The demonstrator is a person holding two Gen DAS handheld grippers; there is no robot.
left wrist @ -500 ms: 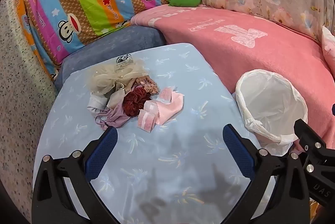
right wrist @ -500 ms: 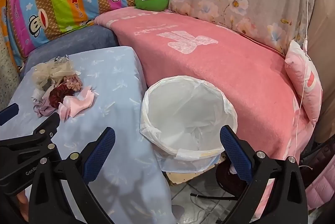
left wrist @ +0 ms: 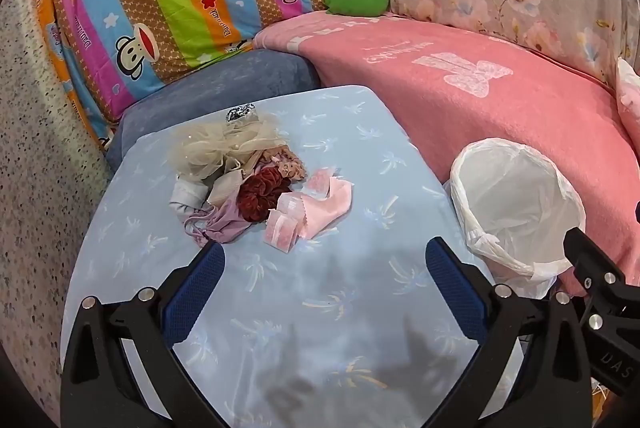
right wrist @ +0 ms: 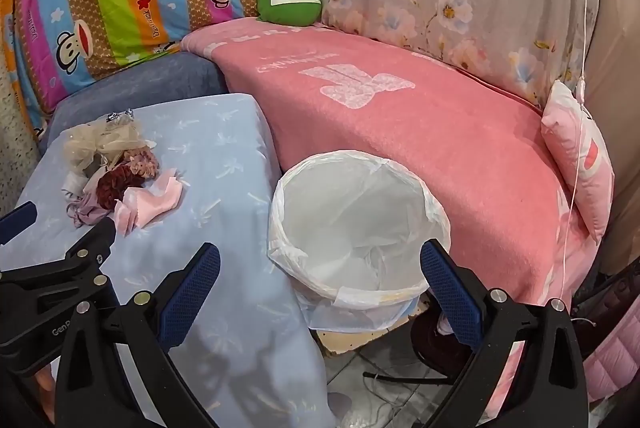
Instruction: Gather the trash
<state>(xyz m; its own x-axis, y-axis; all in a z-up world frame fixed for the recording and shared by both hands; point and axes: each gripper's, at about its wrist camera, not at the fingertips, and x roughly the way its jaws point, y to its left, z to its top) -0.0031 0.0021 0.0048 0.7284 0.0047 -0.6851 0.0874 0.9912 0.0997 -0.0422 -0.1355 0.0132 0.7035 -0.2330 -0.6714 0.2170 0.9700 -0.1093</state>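
Right gripper (right wrist: 320, 268): lower centre of frame, jaws wide apart, nothing between them.
Bin (right wrist: 356, 228): white-lined, centre, just beside tabletop (right wrist: 224, 164).
Trash pile (right wrist: 116, 172): fabric scraps, left of frame, on tabletop.

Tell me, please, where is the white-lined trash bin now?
The white-lined trash bin stands in the centre of the right wrist view, in the gap between the blue-covered table on its left and the pink blanket behind it. It appears empty.
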